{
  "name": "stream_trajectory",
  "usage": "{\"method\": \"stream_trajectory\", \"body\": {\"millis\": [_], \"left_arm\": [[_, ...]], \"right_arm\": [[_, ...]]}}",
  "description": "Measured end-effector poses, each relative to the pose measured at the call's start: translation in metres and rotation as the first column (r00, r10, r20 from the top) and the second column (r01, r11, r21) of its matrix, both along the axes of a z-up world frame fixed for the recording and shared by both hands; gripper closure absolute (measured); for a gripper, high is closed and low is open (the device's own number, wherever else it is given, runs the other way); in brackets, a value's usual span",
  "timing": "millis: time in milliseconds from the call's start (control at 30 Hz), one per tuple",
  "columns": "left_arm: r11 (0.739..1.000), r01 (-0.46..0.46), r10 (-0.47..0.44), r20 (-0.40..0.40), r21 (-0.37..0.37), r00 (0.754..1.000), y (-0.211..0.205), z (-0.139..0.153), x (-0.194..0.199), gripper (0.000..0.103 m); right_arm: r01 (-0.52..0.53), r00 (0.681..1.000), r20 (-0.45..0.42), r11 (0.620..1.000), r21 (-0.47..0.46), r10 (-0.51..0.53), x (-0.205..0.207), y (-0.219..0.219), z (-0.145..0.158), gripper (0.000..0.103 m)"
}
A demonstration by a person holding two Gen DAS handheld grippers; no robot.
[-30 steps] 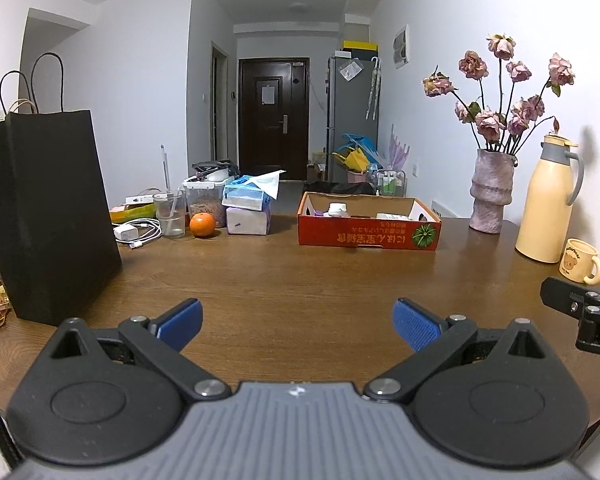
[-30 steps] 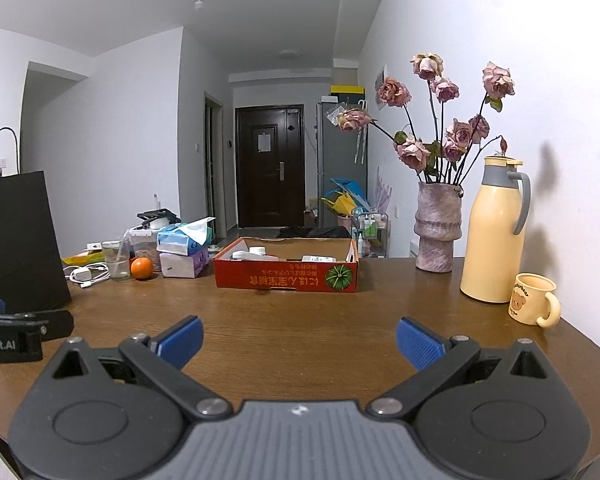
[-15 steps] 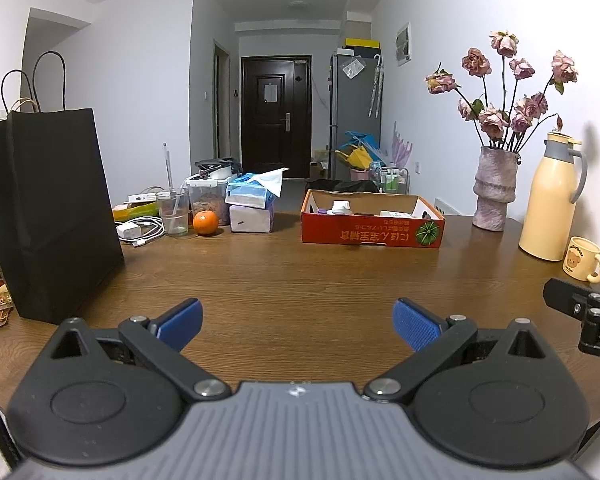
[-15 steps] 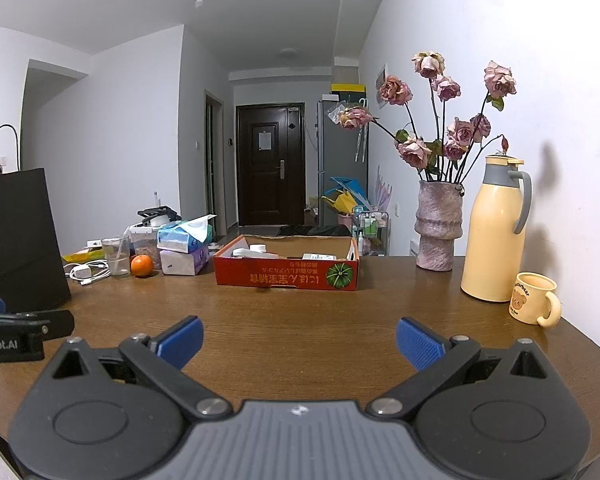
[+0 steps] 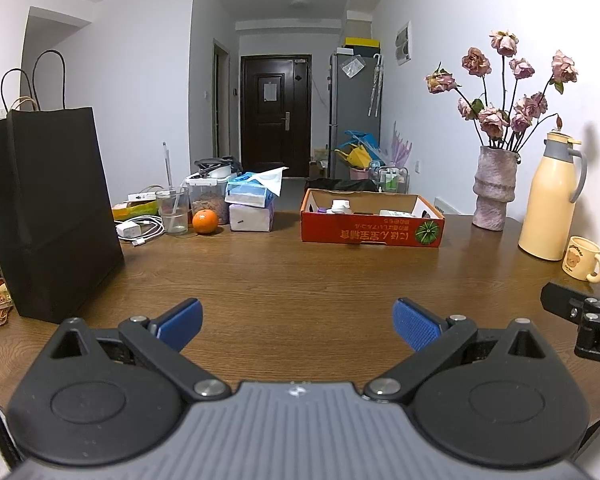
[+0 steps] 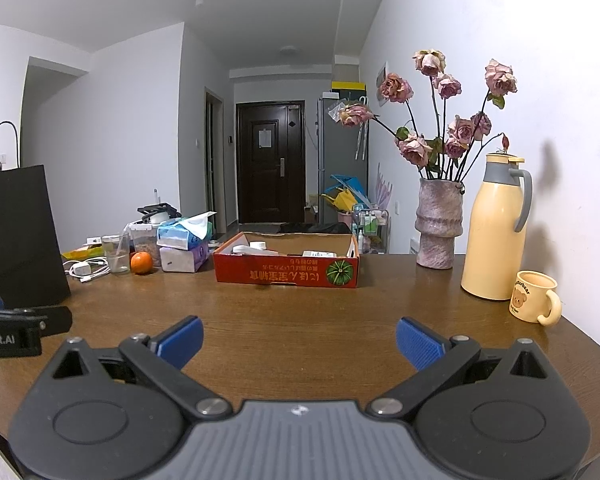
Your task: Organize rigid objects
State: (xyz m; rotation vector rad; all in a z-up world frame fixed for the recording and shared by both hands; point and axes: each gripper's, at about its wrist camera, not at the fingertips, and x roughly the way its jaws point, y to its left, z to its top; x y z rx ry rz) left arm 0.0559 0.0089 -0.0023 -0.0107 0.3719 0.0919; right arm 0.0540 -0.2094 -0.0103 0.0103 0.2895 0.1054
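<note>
Gaping wide and empty, left gripper (image 5: 296,322) and right gripper (image 6: 299,340), red box (image 6: 286,276) well ahead.

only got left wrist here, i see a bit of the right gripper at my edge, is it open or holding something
Observer: The right gripper is open, with nothing between its fingers; it sits over bare table.
Operator: ok and whats on the table past the mug on that side
Observer: Nothing shows past the mug. The table's edge runs just beyond its handle in the right wrist view.
</note>
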Motion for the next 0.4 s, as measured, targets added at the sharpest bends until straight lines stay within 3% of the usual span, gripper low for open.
{"method": "stream_trajectory", "body": {"millis": [400], "left_arm": [[1.0, 0.015, -0.015, -0.008, -0.013, 1.0, 0.0028, -0.0057, -0.0001, 0.0]], "right_arm": [[-0.001, 1.0, -0.008, 1.0, -0.004, 0.001, 0.0001, 0.0018, -0.0041, 0.0]]}}
